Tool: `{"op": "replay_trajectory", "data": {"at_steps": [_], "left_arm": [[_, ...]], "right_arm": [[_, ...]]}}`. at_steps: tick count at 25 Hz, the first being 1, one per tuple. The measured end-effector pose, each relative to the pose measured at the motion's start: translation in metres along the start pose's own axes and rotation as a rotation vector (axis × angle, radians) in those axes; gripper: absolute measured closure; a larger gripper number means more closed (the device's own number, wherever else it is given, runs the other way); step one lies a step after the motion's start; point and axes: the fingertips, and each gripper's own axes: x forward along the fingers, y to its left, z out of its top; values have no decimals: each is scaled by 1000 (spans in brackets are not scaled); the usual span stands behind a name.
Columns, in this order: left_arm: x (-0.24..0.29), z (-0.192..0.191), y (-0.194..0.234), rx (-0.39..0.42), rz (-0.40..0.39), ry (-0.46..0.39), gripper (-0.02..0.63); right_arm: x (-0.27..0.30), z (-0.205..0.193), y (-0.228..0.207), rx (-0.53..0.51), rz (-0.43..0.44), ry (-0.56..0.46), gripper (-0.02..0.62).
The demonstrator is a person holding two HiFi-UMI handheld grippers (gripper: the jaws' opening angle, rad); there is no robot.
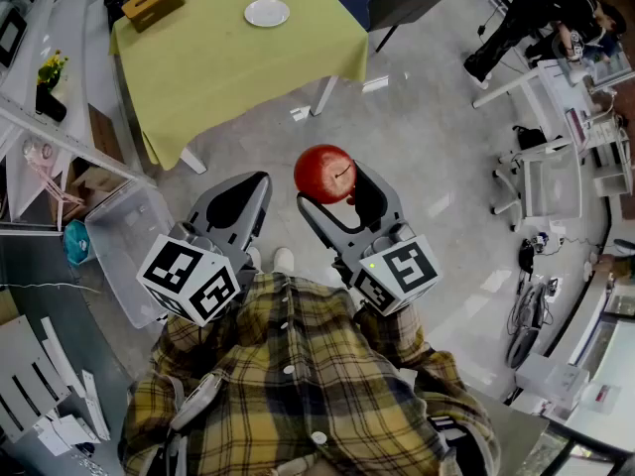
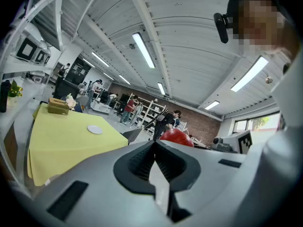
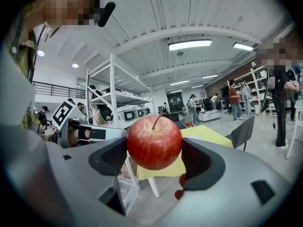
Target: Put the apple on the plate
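A red apple with a short stem is clamped between the pads of my right gripper; in the right gripper view the apple sits upright between the two jaws. My left gripper is beside it, jaws shut with nothing between them, and its own view shows the tips meeting, with the apple just beyond. A small white plate lies on the far table with the yellow-green cloth, well ahead of both grippers. The plate also shows in the left gripper view.
A tissue box stands on the table's far left corner. A dark chair is at the table's right side. A clear plastic bin and shelving are on the left, desks and equipment on the right. People stand in the background.
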Motion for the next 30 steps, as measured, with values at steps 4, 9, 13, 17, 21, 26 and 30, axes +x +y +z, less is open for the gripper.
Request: {"op": "replay_trajectory", "data": {"at_steps": [4, 9, 13, 17, 21, 26, 30], "left_arm": [[4, -2, -5, 9, 5, -5, 598], [4, -9, -10, 10, 22, -13, 598], [1, -12, -11, 12, 35, -19, 598], [-1, -14, -15, 20, 46, -23, 598], [0, -13, -3, 18, 65, -22, 598], [11, -3, 30, 6, 76, -22, 598], [31, 13, 60, -2, 61, -12, 598]], "right_arm": [[-6, -1, -5, -9, 4, -4, 244], [-13, -6, -7, -1, 25, -9, 244], [-13, -10, -5, 2, 39, -7, 244], [-16, -11, -4, 16, 56, -5, 244], [-4, -18, -5, 25, 66, 12, 244], [31, -17, -15, 27, 58, 27, 244], [65, -10, -30, 27, 38, 35, 244]]}}
